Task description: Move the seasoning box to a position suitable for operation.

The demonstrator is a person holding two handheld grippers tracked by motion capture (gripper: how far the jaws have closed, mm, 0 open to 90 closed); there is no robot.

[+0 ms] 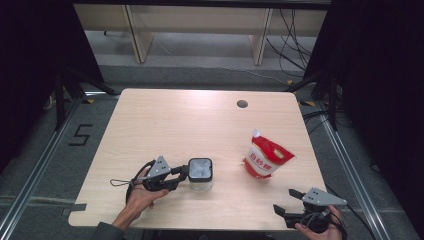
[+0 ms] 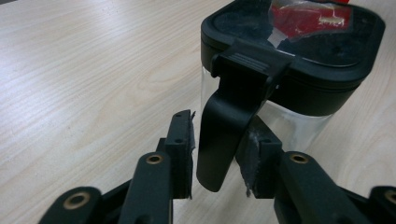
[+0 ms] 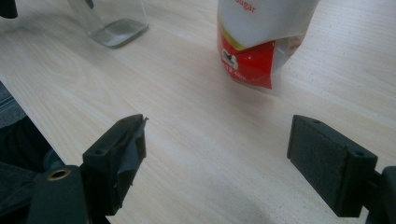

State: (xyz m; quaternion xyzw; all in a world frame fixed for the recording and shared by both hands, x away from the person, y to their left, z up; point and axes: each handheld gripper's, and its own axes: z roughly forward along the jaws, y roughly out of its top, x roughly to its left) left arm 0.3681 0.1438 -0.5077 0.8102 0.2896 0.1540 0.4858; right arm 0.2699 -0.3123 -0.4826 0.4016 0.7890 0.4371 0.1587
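Observation:
A clear square jar (image 1: 200, 172) with a black lid (image 2: 303, 51) stands at the front left of the wooden table (image 1: 175, 120). My left gripper (image 1: 184, 175) lies level at the jar's left side. In the left gripper view my left gripper (image 2: 219, 140) straddles the lid's black hanging latch (image 2: 229, 116): the right pad is at the latch, and a sliver of table shows between the left pad and it. A red and white sugar pouch (image 1: 265, 157) stands to the right. My right gripper (image 1: 285, 200) is open at the front right edge, aimed toward the pouch (image 3: 257, 42) with nothing between its jaws (image 3: 217, 135).
A round cable hole (image 1: 242, 104) sits near the table's far edge. The jar's glass base (image 3: 112, 23) shows at the top left of the right gripper view. Dark curtains and stands flank the table, and floor rails run along both sides.

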